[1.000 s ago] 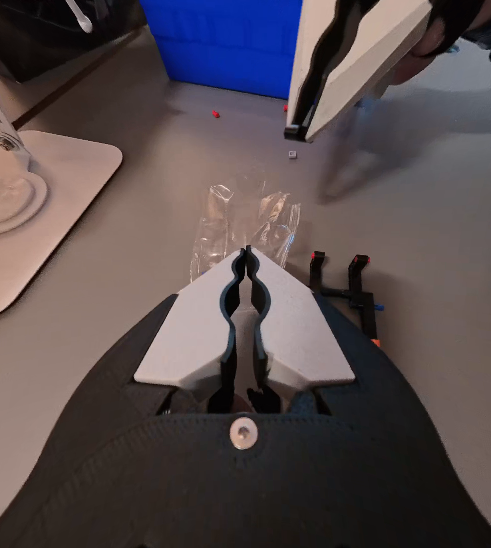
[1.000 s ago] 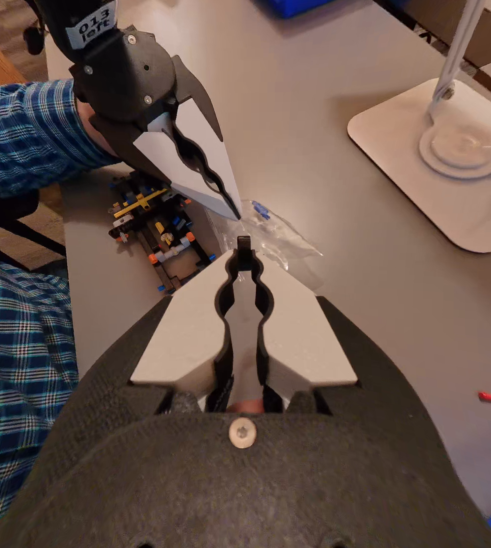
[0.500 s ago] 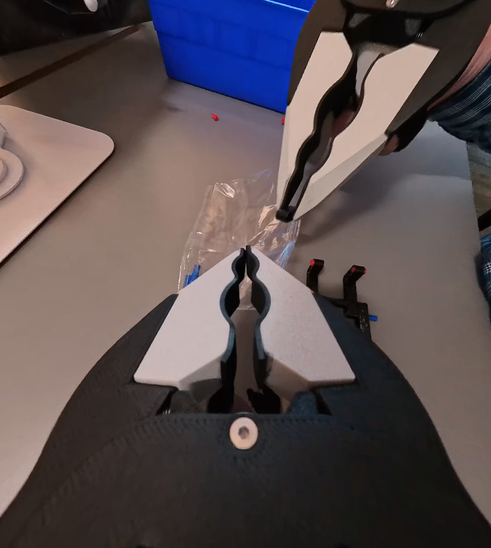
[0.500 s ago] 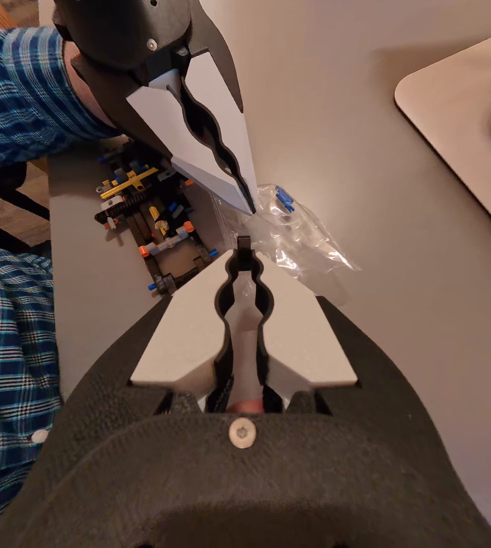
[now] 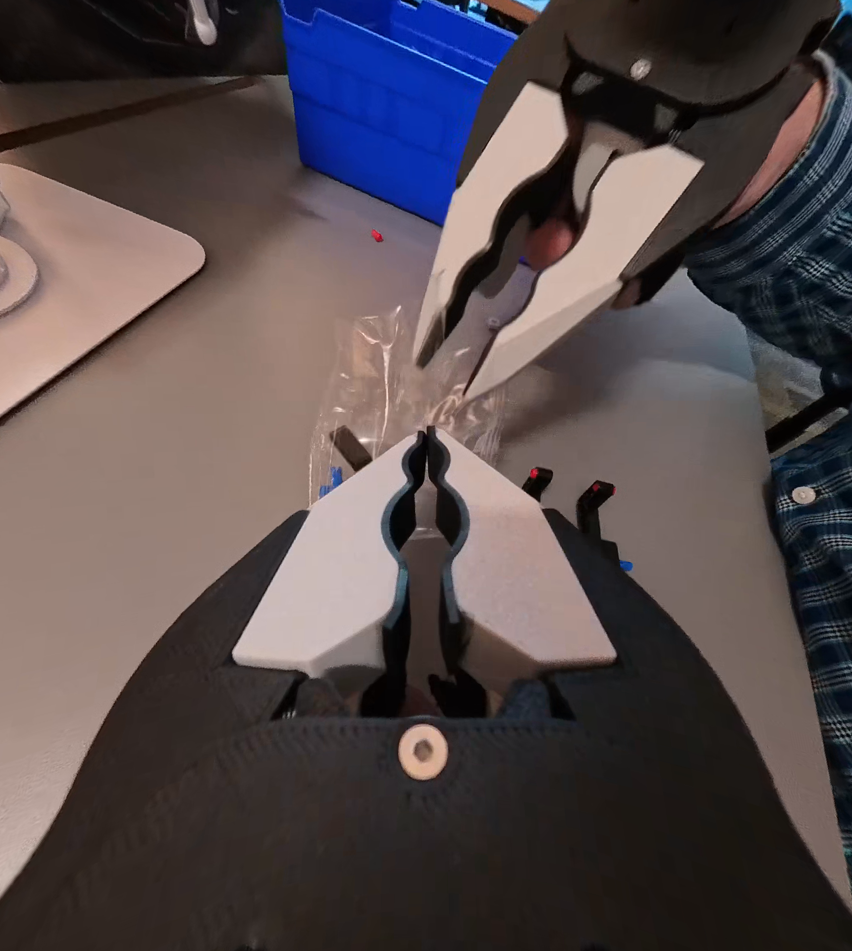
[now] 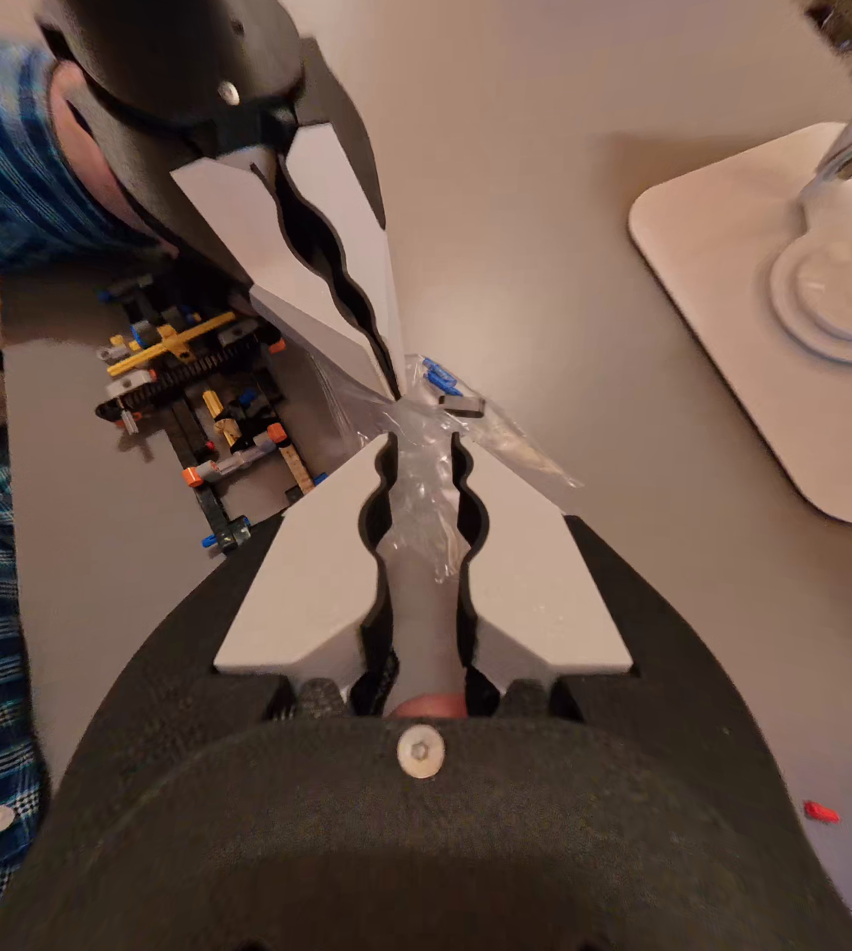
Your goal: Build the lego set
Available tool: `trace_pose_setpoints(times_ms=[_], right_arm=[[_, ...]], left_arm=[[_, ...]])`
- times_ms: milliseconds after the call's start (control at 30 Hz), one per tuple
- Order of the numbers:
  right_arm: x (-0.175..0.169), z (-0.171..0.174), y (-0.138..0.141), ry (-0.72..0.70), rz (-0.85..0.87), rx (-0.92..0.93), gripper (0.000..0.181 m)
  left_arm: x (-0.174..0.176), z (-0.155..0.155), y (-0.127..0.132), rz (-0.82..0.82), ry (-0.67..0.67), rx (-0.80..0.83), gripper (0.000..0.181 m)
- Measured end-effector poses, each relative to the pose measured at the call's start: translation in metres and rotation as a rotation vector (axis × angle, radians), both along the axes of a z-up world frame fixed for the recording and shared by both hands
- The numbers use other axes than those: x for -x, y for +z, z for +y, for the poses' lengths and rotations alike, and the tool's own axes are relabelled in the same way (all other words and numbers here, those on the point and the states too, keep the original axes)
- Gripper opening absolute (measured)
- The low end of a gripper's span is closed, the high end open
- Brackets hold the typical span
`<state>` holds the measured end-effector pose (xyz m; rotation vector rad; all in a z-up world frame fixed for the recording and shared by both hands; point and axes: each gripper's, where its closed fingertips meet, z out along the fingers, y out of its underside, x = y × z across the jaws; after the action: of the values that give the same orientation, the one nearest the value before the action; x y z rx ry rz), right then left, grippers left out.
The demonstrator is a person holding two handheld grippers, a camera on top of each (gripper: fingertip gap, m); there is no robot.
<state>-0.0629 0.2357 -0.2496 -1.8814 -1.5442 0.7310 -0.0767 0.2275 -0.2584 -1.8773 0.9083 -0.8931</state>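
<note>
Plainly, the risk lies with the clear plastic bag [image 6: 416, 463]: it is thin and slack, so if the two grippers pull apart too sharply it could tear wide and fling its small blue pins [image 6: 437, 375] and black piece [image 6: 462, 406] across the surface [image 6: 542, 257], or simply slip free. The left gripper [image 6: 393, 393] is clenched on a pinch of the bag's edge, angled steeply down from above the bag, with a plaid sleeve [image 6: 7, 170] behind it. The right gripper [image 6: 421, 437] comes in low from the opposite side, its jaws parted and straddling the bunched film without closing on it. The half-built lego model [image 6: 197, 406], black with yellow and orange parts, rests on the surface just beside the bag, on the left gripper's side. A white stand base [image 6: 712, 309] sits well apart from the bag, on the other side.
</note>
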Motion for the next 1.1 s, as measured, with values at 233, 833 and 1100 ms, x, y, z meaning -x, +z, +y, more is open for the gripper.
trace_pose_setpoints(times_ms=[233, 833, 1100], right_arm=[[-0.039, 0.001, 0.029, -0.059, 0.047, -0.027, 0.014], [-0.087, -0.034, -0.002, -0.127, -0.069, -0.038, 0.024], [-0.106, -0.027, -0.012, -0.226, -0.114, -0.076, 0.030]], left_arm=[[0.005, 0.004, 0.002, -0.026, 0.010, 0.012, 0.000], [0.021, 0.010, 0.011, -0.030, 0.063, -0.003, 0.000], [0.025, 0.011, 0.014, -0.044, 0.078, 0.001, 0.000]])
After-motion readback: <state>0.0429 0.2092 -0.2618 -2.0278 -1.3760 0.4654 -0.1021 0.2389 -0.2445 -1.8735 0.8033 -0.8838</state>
